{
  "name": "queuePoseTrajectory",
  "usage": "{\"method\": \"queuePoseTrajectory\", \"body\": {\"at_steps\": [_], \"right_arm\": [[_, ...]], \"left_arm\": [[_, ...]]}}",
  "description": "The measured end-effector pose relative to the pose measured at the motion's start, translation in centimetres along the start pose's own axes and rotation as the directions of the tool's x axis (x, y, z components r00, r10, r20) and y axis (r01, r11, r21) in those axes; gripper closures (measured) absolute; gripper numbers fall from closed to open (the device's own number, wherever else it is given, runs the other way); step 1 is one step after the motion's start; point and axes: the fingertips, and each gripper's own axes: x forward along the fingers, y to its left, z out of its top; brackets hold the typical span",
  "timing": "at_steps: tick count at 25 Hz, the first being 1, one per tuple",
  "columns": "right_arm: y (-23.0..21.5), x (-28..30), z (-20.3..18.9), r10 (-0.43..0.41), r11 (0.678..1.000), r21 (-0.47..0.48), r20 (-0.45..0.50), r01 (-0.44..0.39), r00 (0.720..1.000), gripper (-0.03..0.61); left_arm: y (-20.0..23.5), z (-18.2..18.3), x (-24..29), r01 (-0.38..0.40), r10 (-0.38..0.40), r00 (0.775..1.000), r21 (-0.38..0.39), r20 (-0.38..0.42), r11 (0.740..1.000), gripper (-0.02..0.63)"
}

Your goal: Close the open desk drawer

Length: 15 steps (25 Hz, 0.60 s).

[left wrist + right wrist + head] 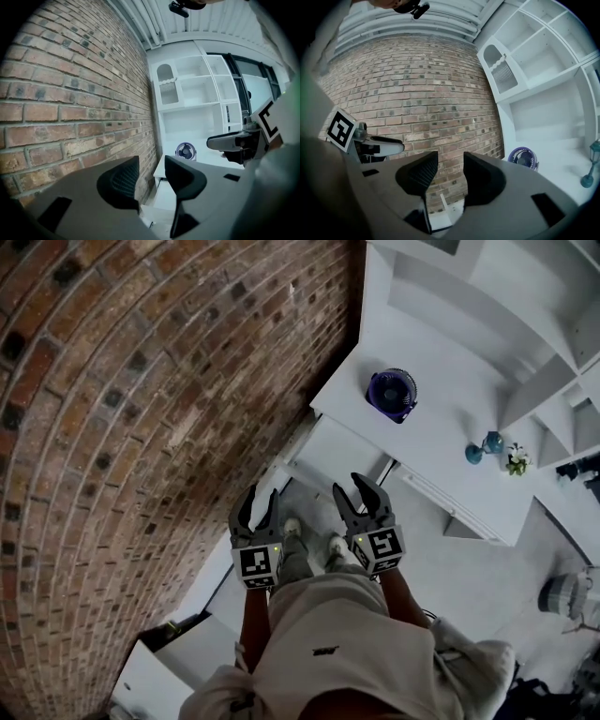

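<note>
Looking steeply down in the head view, a person stands facing a white desk set against a brick wall (pixel 141 427). The open drawer (pixel 330 448) sticks out from under the near edge of the surface (pixel 441 427), toward the person's feet, so its travel runs straight away from the person and back under the desk. The left gripper (pixel 261 498) and right gripper (pixel 356 491) are held side by side just short of the drawer front, fingers pointing at it. The drawer lies ahead of both, more squarely before the right one. A small purple fan (pixel 391 393) stands on the surface beyond.

In the left gripper view, the fingers (pixel 119 180) stand a moderate way apart with nothing between them. The drawer shows through the gap and below it, ahead and lower, with the fan above it and the brick wall close on the left. The right gripper shows at the right edge.

In the right gripper view, the fingers (pixel 417 176) are likewise parted and empty. A white corner of the drawer sits low in the gap, nearly centred, with brick behind it.

Judging from this, neither gripper touches the drawer yet, and a straight forward and slightly downward push on its front would shut it.
</note>
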Motion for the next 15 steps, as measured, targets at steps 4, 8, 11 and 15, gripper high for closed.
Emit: {"method": "queuePoseTrajectory", "body": {"at_steps": [4, 8, 11, 15], "right_arm": [[-1.4, 1.2, -0.5, -0.078, 0.997, 0.007, -0.008, 0.078, 0.997, 0.407], [-3.1, 2.1, -1.4, -0.184, 0.983, 0.015, -0.03, 0.184, 0.983, 0.407], [-3.8, 3.0, -1.4, -0.255, 0.966, 0.032, -0.039, 0.256, 0.966, 0.41], [-4.7, 3.1, -3.5, -0.371, 0.926, 0.052, -0.076, 0.375, 0.926, 0.411]], "left_arm": [[0.8, -0.8, 2.9, 0.063, -0.063, 0.998, 0.005, 0.004, 0.998, 0.431], [1.2, -2.2, 6.3, 0.154, -0.154, 0.988, -0.002, -0.02, 0.988, 0.431], [1.5, -3.5, 8.7, 0.219, -0.219, 0.975, -0.003, -0.031, 0.976, 0.431], [1.4, -5.3, 11.0, 0.327, -0.326, 0.943, 0.005, -0.068, 0.945, 0.431]]}}
